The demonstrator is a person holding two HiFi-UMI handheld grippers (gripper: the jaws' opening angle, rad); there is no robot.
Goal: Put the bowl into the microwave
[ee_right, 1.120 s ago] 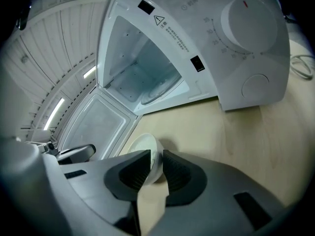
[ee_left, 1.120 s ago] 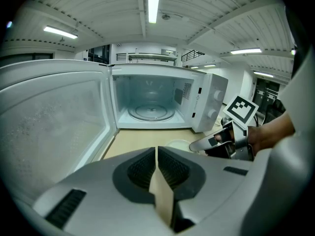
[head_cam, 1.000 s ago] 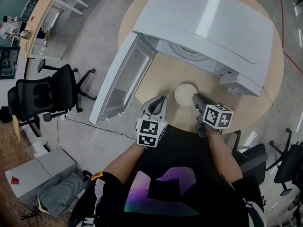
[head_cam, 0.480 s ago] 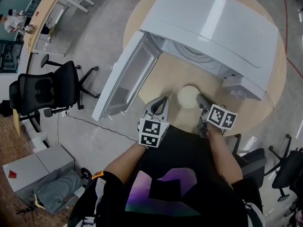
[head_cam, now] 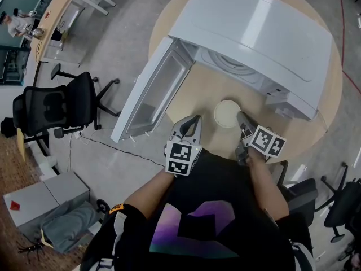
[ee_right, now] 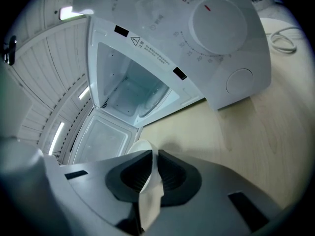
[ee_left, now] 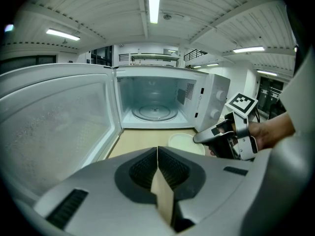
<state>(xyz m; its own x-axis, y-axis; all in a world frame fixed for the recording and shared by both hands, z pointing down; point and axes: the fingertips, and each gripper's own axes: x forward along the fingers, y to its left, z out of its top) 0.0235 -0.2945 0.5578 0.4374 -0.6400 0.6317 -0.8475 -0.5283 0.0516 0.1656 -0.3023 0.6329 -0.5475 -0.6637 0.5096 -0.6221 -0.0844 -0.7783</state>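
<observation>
Bowl [head_cam: 227,113], round, smooth, cream, at the table's [head_cam: 204,94] near edge; my right gripper [ee_right: 151,154] pinches its rim, left gripper [ee_left: 157,152] closed, empty.

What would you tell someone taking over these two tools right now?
Left tool: shut, empty, beside the bowl.
Right tool: shut on the bowl's rim.
Bowl: at the near edge of the table, in front of the microwave, whose door stands open.
Done: door open, bowl gripped.
To do: carry the bowl inside and let go.
</observation>
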